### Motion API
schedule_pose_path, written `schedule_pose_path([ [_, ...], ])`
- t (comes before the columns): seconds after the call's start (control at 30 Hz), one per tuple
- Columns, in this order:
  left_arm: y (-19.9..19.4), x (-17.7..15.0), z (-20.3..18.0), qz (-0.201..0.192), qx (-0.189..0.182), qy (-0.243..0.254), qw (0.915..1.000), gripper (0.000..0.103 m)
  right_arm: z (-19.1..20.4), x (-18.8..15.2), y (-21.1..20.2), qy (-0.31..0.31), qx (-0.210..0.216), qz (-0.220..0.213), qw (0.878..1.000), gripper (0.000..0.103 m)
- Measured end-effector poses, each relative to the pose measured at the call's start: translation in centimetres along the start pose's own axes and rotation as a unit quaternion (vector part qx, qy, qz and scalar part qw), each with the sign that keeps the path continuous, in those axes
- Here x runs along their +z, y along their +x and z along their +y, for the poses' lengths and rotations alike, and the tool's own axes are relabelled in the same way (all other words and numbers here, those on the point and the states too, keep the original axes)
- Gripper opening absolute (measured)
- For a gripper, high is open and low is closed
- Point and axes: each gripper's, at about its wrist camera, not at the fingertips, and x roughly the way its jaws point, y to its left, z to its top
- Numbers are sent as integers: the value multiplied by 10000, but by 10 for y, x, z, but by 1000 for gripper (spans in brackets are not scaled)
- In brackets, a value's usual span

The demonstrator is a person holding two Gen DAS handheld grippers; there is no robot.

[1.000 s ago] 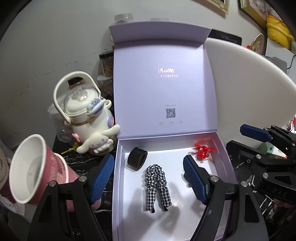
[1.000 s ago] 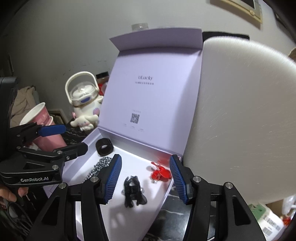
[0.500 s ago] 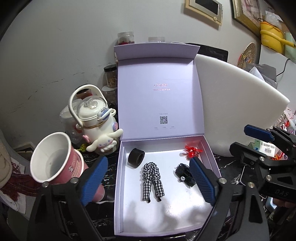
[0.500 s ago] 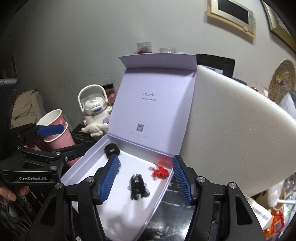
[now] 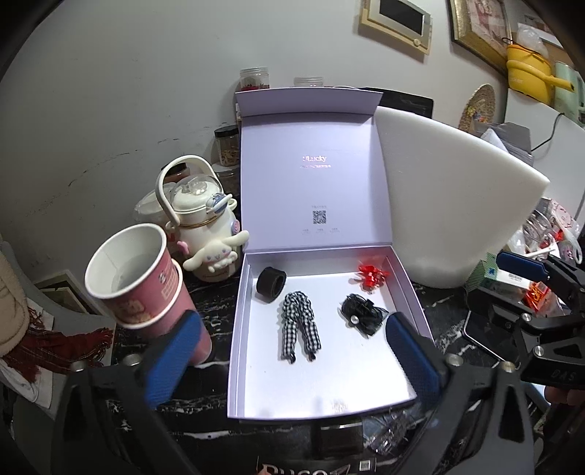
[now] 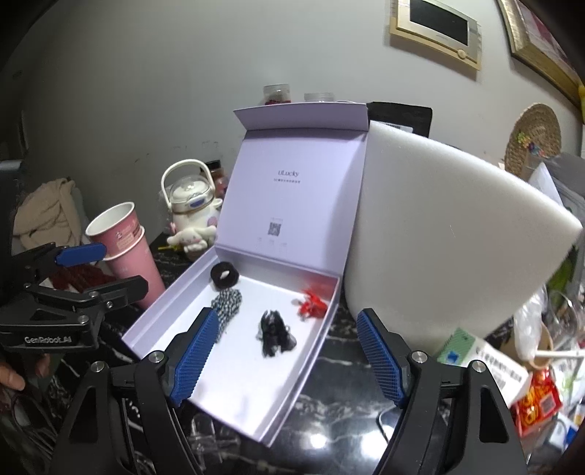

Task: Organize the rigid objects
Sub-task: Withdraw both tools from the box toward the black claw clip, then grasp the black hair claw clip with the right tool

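- Left tool point(image 5: 292, 350) jaws opening, nothing between them; right tool point(image 6: 289, 354) the same.
- Lilac box point(image 5: 329, 398) on the dark surface point(image 5: 204, 307), lid up.
- Inside: checked scrunchie point(image 5: 299, 325), black bow clip point(image 5: 360, 314), black band point(image 5: 270, 284), red clip point(image 5: 371, 274) at far wall.

- A lived-in home, on a cluttered dark marble-patterned counter point(image 5: 204, 296) below the grippers.
- Framed pictures point(image 5: 396, 22) hang high on the wall ahead.
- Left of the grippers stand stacked paper cups point(image 5: 139, 281) and a cartoon water bottle point(image 5: 204, 234).
- Jars point(image 5: 254, 77) stand farther ahead.
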Motion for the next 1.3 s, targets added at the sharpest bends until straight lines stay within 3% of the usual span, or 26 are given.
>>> schedule_pose_path([
  [0.53,-29,-39,1,58,-24,-101,9999,103,25,-41,-27,-44,112,113,9999,80],
  [1.3,-17,-98,7,658,-422,-393,9962,103,51,-98,-26,49,384,593,9975,80],
])
